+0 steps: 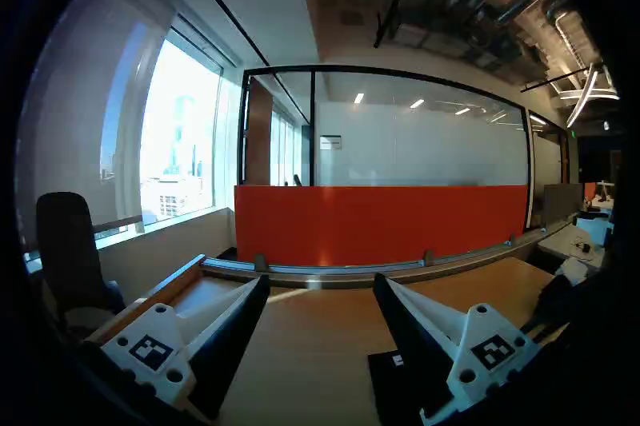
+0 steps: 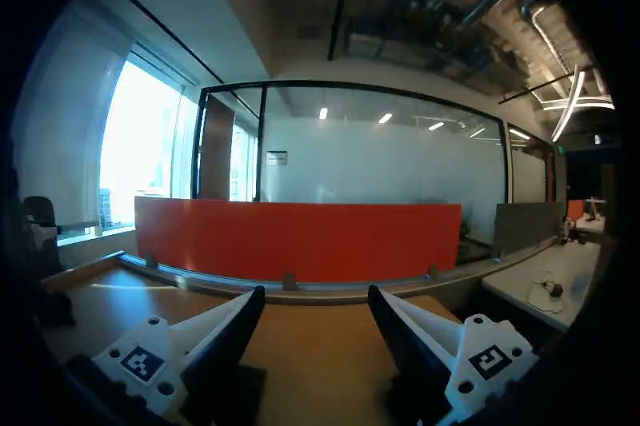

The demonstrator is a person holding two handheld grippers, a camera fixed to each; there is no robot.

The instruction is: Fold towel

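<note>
My left gripper [image 1: 320,278] is open above a wooden desk [image 1: 320,338], with nothing between its white fingers [image 1: 480,346]. A dark flat thing with a small white tag [image 1: 388,374] lies on the desk by the right-hand finger; I cannot tell what it is. My right gripper [image 2: 315,288] is also open, held over the same kind of wooden desk [image 2: 320,346], its jaws wide apart and empty. Dark shapes [image 2: 248,394] lie low on the desk under its fingers, too dim to make out.
An orange divider panel [image 1: 376,222] [image 2: 296,238] on a metal rail closes off the desk's far edge. A black chair [image 1: 68,250] stands left by the window. A white desk with a cable [image 2: 552,286] lies to the right.
</note>
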